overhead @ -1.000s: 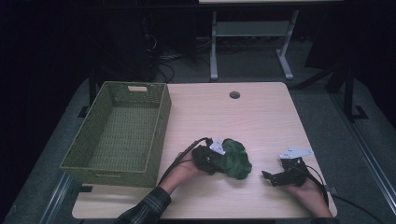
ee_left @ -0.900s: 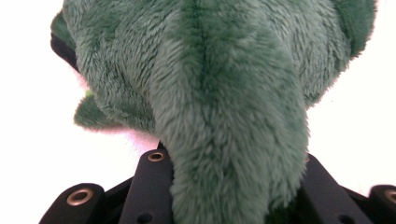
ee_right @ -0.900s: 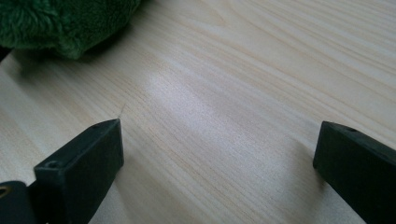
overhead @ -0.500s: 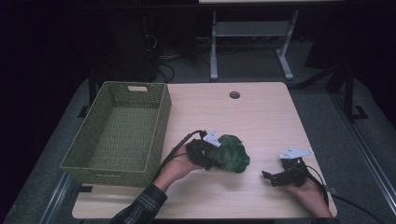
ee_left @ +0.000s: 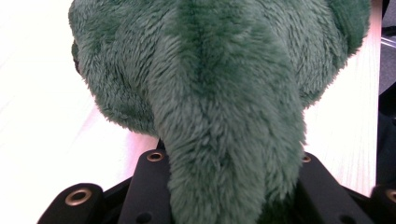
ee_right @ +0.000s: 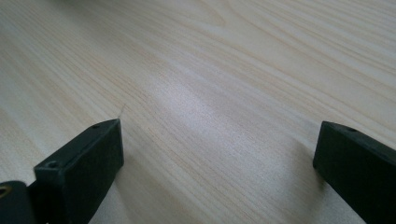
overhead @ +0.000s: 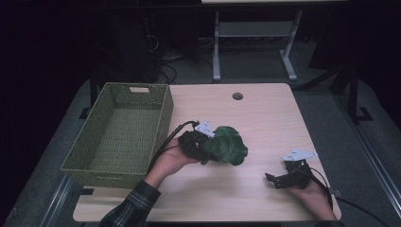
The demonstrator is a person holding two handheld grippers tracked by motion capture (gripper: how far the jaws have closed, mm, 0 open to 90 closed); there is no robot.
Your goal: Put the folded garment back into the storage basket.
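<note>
Green plush toy [overhead: 227, 145] hangs above the desk [overhead: 265, 113], clamped in the left hand-held gripper [overhead: 201, 142] beside the wicker basket [overhead: 118, 137]. Right hand-held gripper [overhead: 279, 179] rests wide open, empty. Keeping the squeeze firm should carry it over the rim cleanly.

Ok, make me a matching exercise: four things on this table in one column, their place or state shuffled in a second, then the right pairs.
Things:
1. green plush toy
2. woven basket
3. right tongs
4. cable hole

Places or states:
A. open above bare wood
B. clamped in the left tongs
C. empty, at the table's left edge
D. near the table's far edge

Pairs: 1-B, 2-C, 3-A, 4-D
</note>
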